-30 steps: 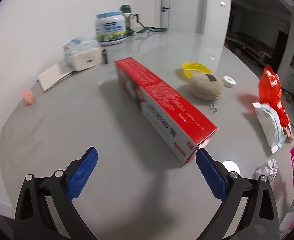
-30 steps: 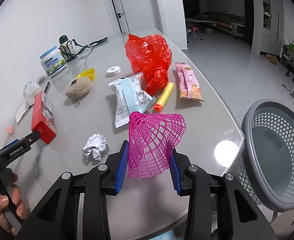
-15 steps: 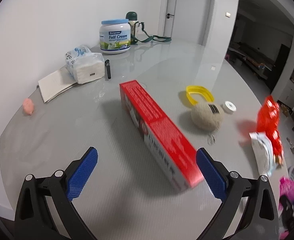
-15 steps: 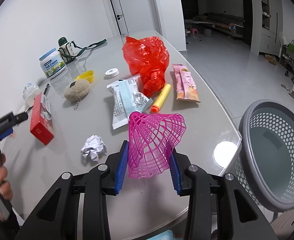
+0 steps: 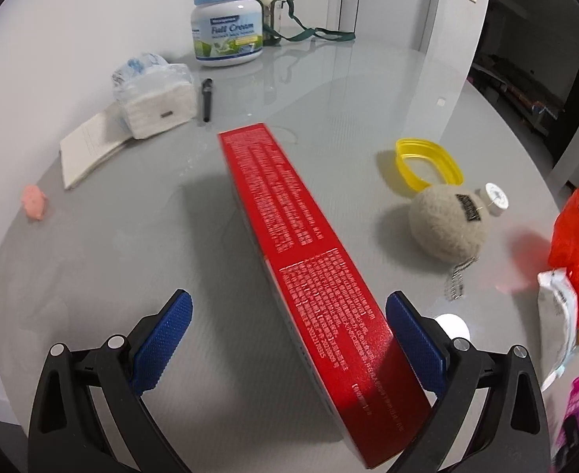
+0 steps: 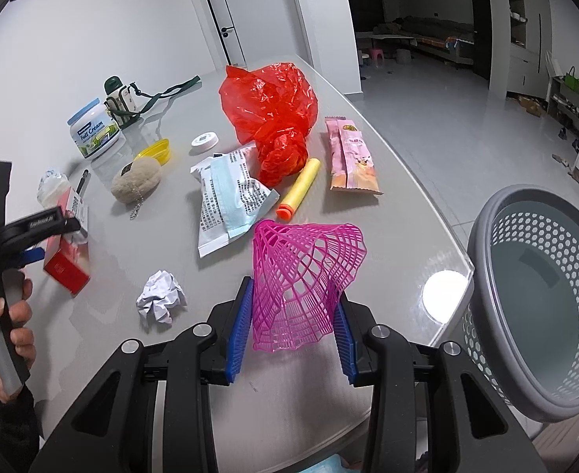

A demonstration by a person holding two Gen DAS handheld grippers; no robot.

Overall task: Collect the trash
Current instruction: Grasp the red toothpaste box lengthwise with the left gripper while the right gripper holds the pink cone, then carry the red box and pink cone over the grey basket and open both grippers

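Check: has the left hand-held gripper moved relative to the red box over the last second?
Yes. The left hand-held gripper, open, has advanced: the red box, formerly ahead, now sits between its fingers.

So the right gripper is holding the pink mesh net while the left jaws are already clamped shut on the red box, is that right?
Not quite: the left gripper is open, its jaws wide on either side of the red box, as the left wrist view shows. The right gripper does hold the pink mesh net.

Bright overhead light, glare spot on table (image 6: 445, 289), fisheye warp, blurry edges
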